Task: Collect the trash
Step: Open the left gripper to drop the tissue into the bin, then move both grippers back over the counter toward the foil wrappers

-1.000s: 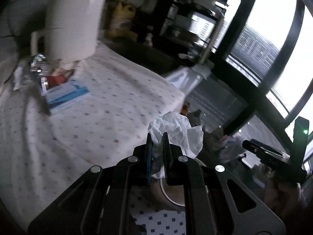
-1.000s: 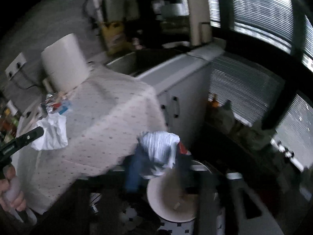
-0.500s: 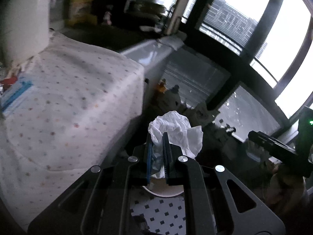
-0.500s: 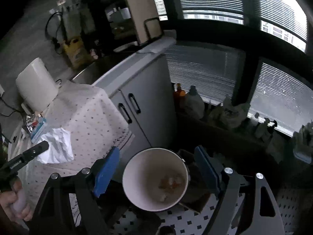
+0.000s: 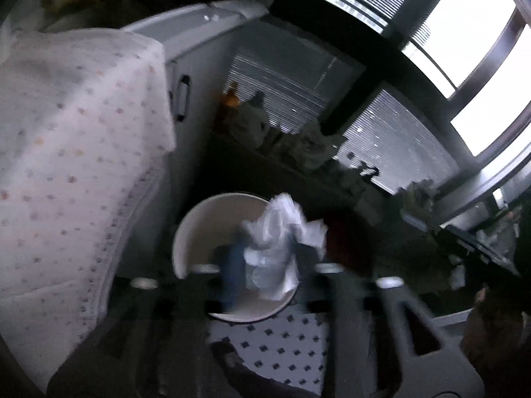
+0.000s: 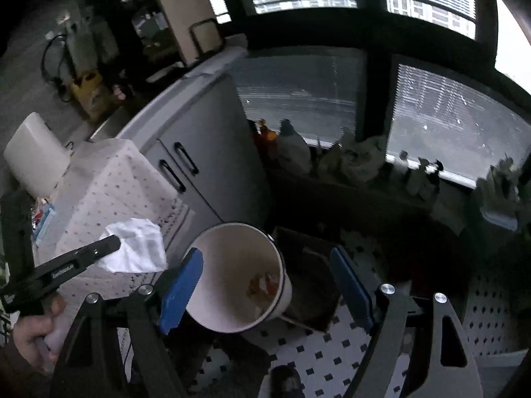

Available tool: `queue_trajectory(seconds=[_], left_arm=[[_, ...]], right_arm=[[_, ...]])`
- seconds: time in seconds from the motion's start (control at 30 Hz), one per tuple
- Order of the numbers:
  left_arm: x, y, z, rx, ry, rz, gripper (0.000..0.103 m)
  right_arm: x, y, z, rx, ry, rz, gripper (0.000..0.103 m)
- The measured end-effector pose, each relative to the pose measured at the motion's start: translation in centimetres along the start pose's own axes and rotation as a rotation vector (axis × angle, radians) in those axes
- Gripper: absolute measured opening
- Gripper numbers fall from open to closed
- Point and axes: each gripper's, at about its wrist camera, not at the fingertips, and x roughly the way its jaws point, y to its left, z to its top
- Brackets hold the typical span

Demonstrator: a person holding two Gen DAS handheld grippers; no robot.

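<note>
The left gripper (image 5: 265, 265) has its fingers (image 5: 231, 270) clenched on a crumpled white tissue (image 5: 282, 232), held above the round white waste bin (image 5: 195, 229) standing on the black-dotted tile floor (image 5: 282, 341); that view is smeared with blur; from the right wrist view the same tissue (image 6: 134, 248) hangs beside the corner of the table under its dotted white cloth (image 6: 109, 185), just left of the bin (image 6: 232, 255); the right gripper (image 6: 267, 287) hovers over the bin with blue-padded fingers (image 6: 182, 285) spread wide, grasping nothing; a few scraps (image 6: 264, 285) lie at the bin's bottom; grey cabinet doors (image 6: 205, 152) stand behind.
</note>
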Motion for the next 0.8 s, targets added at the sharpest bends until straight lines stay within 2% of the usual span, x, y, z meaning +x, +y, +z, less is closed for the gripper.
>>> queue_trajectory(seconds=[0.03, 0.07, 0.13, 0.27, 0.33, 0.53, 0.8], left_arm=[[-0.1, 0.0, 0.1, -0.005, -0.016, 0.004, 0.071], [-0.5, 0.1, 0.3, -0.013, -0.048, -0.001, 0.082], [-1.2, 0.3, 0.7, -0.020, -0.074, -0.006, 0.090], [-3.1, 0.8, 1.2, -0.041, -0.115, 0.002, 0.095], [-5.0, 1.2, 1.1, -0.049, -0.172, 0.022, 0.096], [-9.6, 3.2, 0.5, -0.106, -0.263, 0.075, 0.097], [-16.2, 5.9, -1.5, -0.176, -0.383, 0.188, 0.097]], right_arm=[[-0.2, -0.1, -0.2, 0.000, 0.001, -0.005, 0.078], [-0.4, -0.2, -0.5, 0.000, 0.000, -0.011, 0.078], [-0.7, -0.4, -0.6, 0.002, -0.003, -0.016, 0.082], [-1.2, 0.0, -0.3, 0.004, -0.024, -0.019, 0.089], [-1.5, 0.6, 0.1, -0.001, -0.051, -0.024, 0.096], [-1.4, 3.9, 1.7, -0.049, -0.079, 0.012, 0.095], [-1.5, 10.2, 2.8, -0.175, -0.090, 0.116, 0.095]])
